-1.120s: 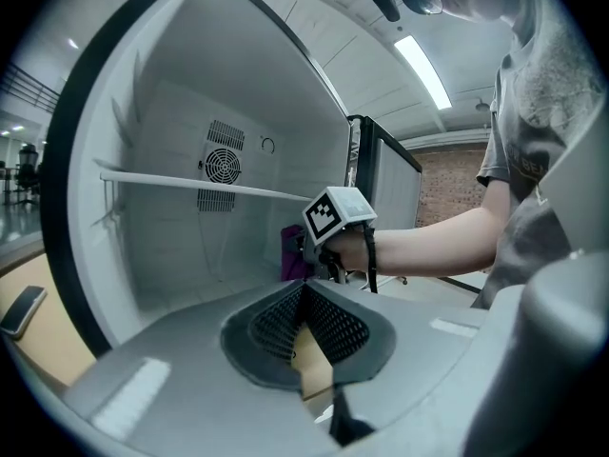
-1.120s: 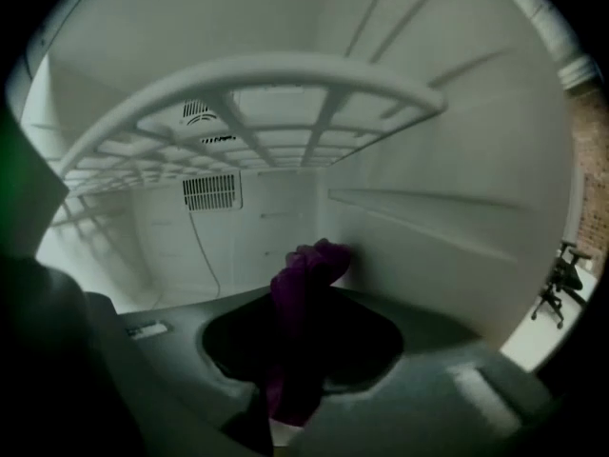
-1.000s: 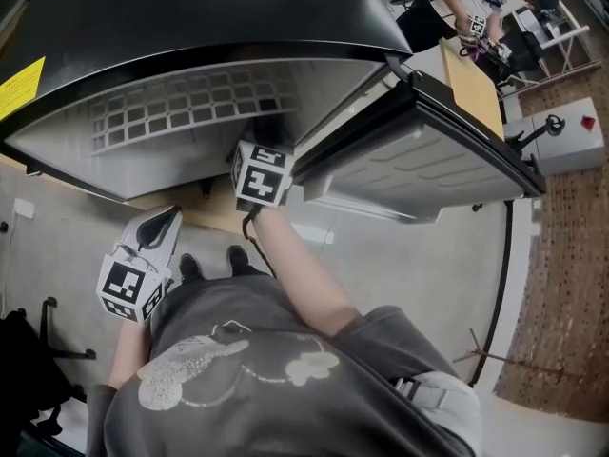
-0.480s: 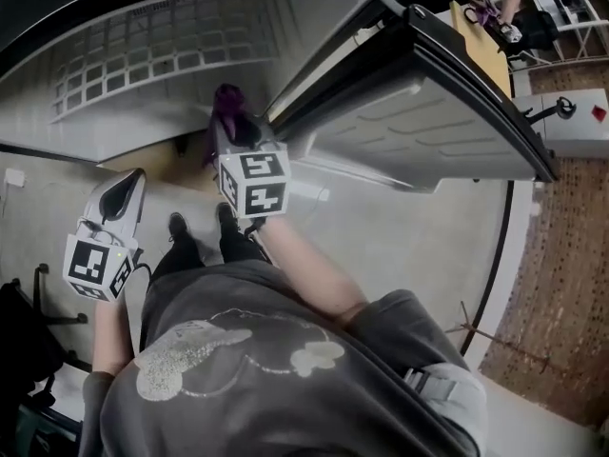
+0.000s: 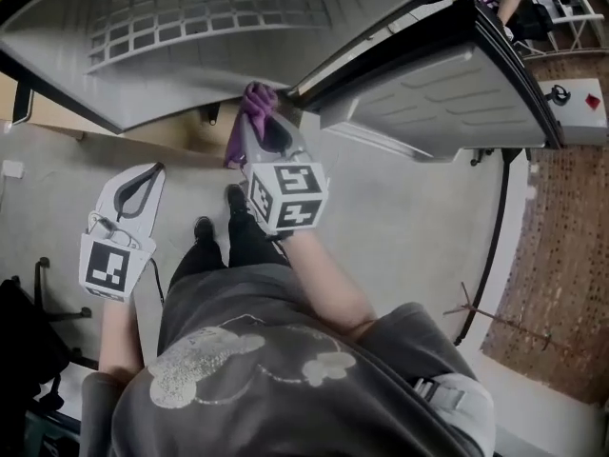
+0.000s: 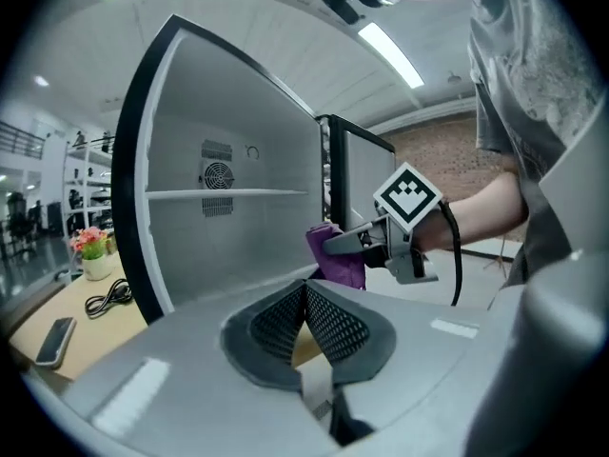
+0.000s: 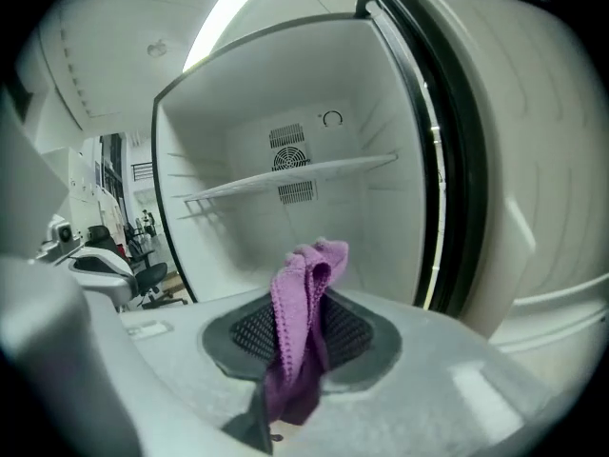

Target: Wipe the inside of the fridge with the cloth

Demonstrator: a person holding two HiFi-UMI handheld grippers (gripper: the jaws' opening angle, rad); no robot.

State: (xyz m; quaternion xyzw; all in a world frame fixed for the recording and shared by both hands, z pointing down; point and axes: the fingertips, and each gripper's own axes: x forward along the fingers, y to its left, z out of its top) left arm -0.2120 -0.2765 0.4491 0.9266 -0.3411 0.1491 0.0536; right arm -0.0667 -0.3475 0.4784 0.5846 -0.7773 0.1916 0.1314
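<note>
The fridge (image 5: 181, 55) stands open, white inside with a shelf (image 7: 295, 174) and a fan vent (image 7: 289, 158); its door (image 5: 438, 93) swings out to the right. My right gripper (image 5: 259, 133) is shut on a purple cloth (image 5: 249, 112) just outside the lower front edge of the opening. The cloth (image 7: 300, 322) sticks up folded between the pads, in front of the right gripper (image 7: 304, 303). My left gripper (image 5: 143, 187) hangs lower left, away from the fridge, jaws shut with nothing in them. From the left gripper (image 6: 304, 289) I see the right gripper (image 6: 333, 244) and cloth (image 6: 339, 261).
The fridge rests on a wooden base (image 5: 176, 133). My shoes (image 5: 205, 228) stand on the grey floor below it. A table at left holds a phone (image 6: 55, 339), a cable (image 6: 107, 298) and flowers (image 6: 90, 248). A grey box with a red button (image 5: 576, 103) sits far right.
My right gripper has pulled back out of the fridge toward me, bringing the purple cloth into sight. The left gripper stayed low at my left side.
</note>
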